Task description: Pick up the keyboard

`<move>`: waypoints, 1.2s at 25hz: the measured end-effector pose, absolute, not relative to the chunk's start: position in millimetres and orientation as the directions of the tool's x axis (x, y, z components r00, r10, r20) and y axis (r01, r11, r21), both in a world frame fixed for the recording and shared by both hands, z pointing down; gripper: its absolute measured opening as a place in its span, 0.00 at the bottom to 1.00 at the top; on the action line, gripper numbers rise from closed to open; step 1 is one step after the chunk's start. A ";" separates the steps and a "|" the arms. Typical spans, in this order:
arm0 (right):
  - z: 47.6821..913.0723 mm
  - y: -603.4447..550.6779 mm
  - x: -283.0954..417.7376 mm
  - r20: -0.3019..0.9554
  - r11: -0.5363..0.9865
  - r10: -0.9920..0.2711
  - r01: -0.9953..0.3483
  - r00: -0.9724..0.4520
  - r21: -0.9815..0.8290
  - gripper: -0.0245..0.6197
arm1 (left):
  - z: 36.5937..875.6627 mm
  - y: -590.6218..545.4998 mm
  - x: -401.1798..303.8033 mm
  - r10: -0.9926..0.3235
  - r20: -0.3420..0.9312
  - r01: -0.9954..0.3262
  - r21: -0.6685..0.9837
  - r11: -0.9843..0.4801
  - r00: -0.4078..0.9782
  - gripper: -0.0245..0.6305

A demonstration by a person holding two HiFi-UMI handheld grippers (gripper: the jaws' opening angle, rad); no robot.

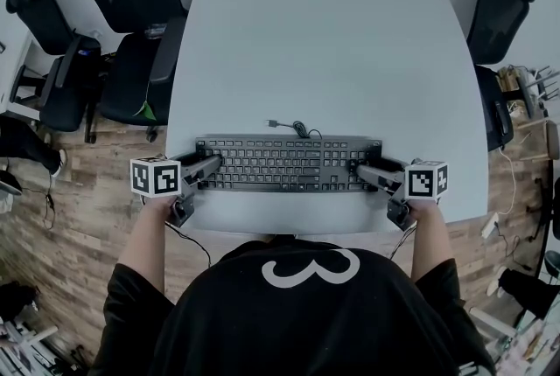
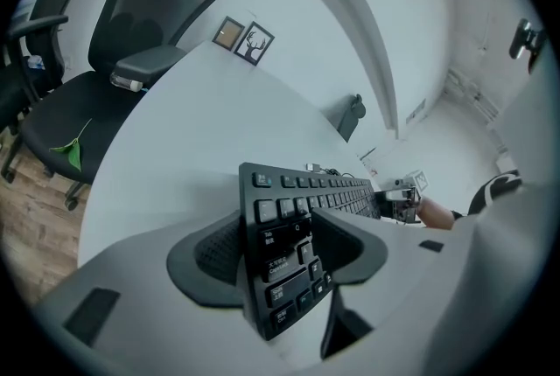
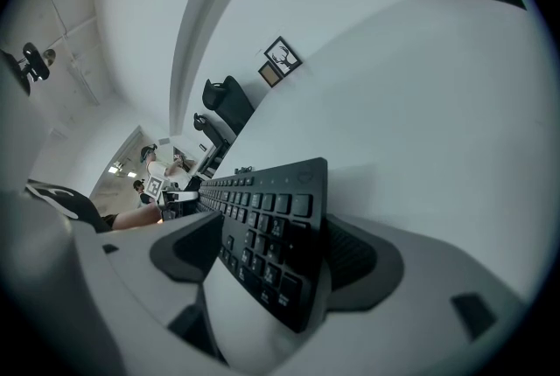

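- Head view: I see the flat black plastic keyboard (image 1: 280, 163) lying at the pale grey table's (image 1: 324, 42) 6 o'clock edge.
- My left gripper (image 1: 210, 166) pinches its 9 o'clock end, and my right gripper (image 1: 360, 169) pinches its 3 o'clock end.

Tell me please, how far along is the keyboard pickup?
Done: the left gripper and right gripper sit at the keyboard ends. In hand: their fingers appear clamped on it. Left: the lift; the keyboard lies flat on the table.

Black short-sleeved shirt (image 1: 297, 322), white curled mark (image 1: 311, 268); flanking the shirt, grey left gripper (image 1: 213, 163) and right gripper (image 1: 359, 169) — black pads (image 2: 210, 256), black-and-white marker cubes (image 1: 156, 177), thin black cables (image 1: 199, 247).
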State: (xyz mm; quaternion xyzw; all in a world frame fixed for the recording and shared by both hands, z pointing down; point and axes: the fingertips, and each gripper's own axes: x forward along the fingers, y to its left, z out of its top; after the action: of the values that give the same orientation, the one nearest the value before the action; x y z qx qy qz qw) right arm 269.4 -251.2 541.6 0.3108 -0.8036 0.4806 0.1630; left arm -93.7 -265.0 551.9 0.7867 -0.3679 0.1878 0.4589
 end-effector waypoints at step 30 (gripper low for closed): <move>549.4 -258.9 281.2 0.613 0.237 -0.392 -0.719 -0.686 -0.653 0.31 | 550.5 -265.6 -96.7 -0.451 0.626 -0.756 0.621 -0.207 0.637 0.37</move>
State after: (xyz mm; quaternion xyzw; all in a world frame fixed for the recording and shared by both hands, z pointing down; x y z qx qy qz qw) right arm 281.2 -258.9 549.4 0.3613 -0.7693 0.5010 0.1633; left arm -96.7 -265.6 550.5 0.7611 -0.3965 0.1562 0.4890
